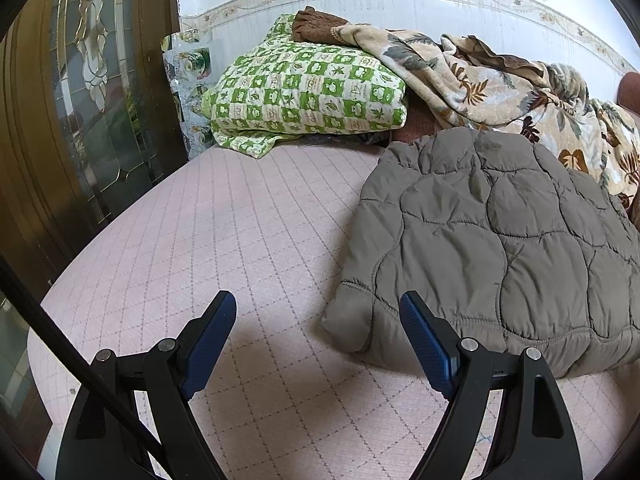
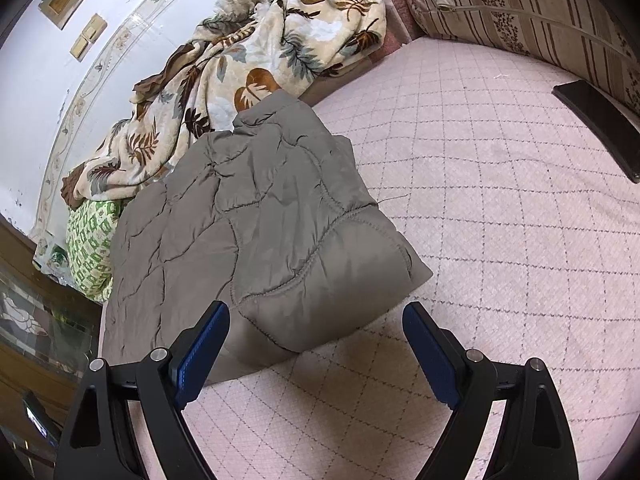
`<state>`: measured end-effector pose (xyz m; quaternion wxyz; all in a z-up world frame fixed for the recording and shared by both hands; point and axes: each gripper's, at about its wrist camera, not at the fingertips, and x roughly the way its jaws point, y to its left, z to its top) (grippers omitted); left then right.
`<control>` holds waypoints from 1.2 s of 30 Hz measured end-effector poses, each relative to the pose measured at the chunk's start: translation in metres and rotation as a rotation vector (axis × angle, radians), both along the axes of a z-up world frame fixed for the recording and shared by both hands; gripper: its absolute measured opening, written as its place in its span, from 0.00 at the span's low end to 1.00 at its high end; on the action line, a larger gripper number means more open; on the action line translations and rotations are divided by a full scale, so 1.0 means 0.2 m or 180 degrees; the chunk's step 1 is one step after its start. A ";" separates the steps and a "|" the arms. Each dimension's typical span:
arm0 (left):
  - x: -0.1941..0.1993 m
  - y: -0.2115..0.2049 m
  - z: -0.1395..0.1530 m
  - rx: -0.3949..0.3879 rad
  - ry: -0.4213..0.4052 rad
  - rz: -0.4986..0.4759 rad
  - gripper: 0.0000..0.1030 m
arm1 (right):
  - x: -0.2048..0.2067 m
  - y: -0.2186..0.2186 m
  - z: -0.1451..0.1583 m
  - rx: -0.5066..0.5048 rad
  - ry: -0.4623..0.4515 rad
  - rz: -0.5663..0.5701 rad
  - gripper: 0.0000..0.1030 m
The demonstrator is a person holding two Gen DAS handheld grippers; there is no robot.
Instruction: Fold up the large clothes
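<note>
Two tools — left tool (image 1: 318, 340), right tool (image 2: 316, 340) — gape wide, empty, near one folded grey jacket (image 1: 500, 240).

Count: one quilted grey jacket (image 1: 500, 248), one leaf-print blanket (image 1: 500, 84), one green checked pillow (image 1: 308, 100), one striped cushion (image 2: 520, 4), one dark flat slab (image 2: 600, 128) on the pink bedspread (image 1: 248, 240). Two grippers, left gripper (image 1: 316, 336) and right gripper (image 2: 316, 344), each with two blue-padded fingers.
</note>
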<state>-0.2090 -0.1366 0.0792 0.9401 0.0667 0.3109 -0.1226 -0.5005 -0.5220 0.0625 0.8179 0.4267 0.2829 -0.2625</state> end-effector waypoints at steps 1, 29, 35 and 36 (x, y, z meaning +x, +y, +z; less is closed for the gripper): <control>0.00 0.00 0.00 0.0001 0.0011 -0.0008 0.81 | 0.00 0.00 0.00 0.0003 -0.0002 -0.0005 0.88; 0.27 0.28 -0.32 -0.2156 0.1754 0.0026 0.81 | -0.09 -0.17 -0.28 0.1041 -0.0691 -0.0587 0.88; 0.32 0.20 -0.40 -0.2317 0.1898 -0.0004 0.81 | 0.01 -0.20 -0.33 0.1130 -0.0761 -0.0636 0.91; 0.34 0.17 -0.41 -0.2360 0.1918 -0.0021 0.81 | 0.02 -0.21 -0.34 0.1150 -0.0778 -0.0663 0.91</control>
